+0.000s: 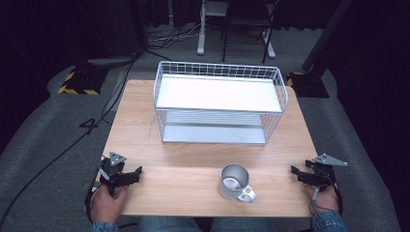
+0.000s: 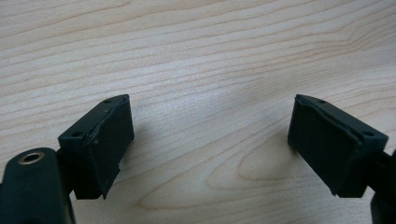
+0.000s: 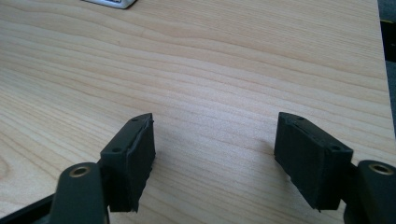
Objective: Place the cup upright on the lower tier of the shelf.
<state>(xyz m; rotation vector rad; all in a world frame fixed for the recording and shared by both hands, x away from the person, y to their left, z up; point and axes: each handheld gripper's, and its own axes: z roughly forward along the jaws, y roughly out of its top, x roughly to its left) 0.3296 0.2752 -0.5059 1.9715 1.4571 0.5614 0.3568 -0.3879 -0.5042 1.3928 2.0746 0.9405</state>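
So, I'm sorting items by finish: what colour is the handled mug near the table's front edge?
Silver, bare metal mug; clearest in the high view.

Near edge, middle: a metal mug (image 1: 234, 182) stands upright between the two grippers, its handle turned toward the right near corner; bare wood on both sides of it
Left gripper (image 1: 137, 174): jaws apart with nothing between them, bare table (image 1: 140, 130) ahead; open path toward the mug
Right gripper (image 1: 295, 174): jaws apart, nothing between them, bare wood between it and the mug
Far half: a white wire rack (image 1: 220, 102) with two shelves takes up the middle and back of the table
Between mug and rack: a free strip of wood runs across the table
Rack's sides: narrow bare margins to the left and right table edges
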